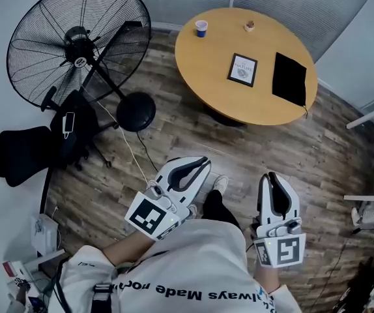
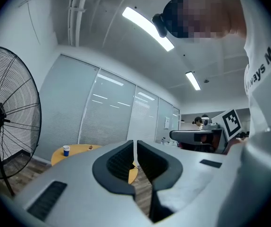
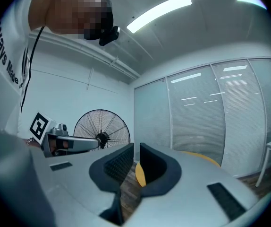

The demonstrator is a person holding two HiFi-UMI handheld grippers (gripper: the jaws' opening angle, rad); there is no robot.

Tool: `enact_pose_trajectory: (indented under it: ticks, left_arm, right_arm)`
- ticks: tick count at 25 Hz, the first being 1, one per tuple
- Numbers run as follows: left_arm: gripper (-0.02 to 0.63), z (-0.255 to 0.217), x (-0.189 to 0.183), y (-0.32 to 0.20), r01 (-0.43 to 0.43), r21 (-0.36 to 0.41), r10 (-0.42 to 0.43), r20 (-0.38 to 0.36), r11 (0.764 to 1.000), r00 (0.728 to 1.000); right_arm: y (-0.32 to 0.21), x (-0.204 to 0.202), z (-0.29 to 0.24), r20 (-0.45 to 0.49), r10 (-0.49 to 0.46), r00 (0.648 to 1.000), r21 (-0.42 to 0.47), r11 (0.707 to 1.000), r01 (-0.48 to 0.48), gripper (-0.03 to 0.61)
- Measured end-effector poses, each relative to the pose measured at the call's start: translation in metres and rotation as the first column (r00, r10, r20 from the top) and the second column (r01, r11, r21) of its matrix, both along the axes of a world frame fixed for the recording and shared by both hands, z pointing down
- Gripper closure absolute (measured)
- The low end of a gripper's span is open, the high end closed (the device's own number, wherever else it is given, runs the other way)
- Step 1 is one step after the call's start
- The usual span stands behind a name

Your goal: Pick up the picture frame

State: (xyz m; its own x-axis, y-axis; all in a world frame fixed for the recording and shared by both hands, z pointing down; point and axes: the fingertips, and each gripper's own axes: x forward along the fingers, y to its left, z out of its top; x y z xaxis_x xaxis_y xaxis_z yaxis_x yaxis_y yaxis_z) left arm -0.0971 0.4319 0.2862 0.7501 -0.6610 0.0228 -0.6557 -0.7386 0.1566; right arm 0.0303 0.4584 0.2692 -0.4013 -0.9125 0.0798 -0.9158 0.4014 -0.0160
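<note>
Picture frame (image 1: 242, 69) flat on round table (image 1: 206, 64), far centre; black pouch (image 1: 288, 78) just right; blue cup (image 1: 201, 28) at far edge; floor fan (image 1: 76, 41) left; left tool (image 1: 204, 162), right tool (image 1: 272, 177) clenched, empty, near; shirt reads "ways Made".

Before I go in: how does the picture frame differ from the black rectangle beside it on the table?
The picture frame has a dark border round a light picture; the black rectangle is plain black all over. The picture frame is the smaller of the two. The picture frame sits near the middle of the table; the black rectangle reaches close to its right edge. Both lie flat, apart.
</note>
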Motion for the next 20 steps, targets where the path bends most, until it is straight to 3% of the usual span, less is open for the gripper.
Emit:
enact_pose_trajectory:
  ticks: [20]
  left_arm:
    - [0.569, -0.003, 0.104, -0.133, 0.028, -0.016, -0.027, 0.041, 0.999, 0.999]
  right_arm:
    - [-0.135, 0.106, 0.001, 0.043, -0.035, 0.998, -0.011, 0.999, 0.035, 0.518]
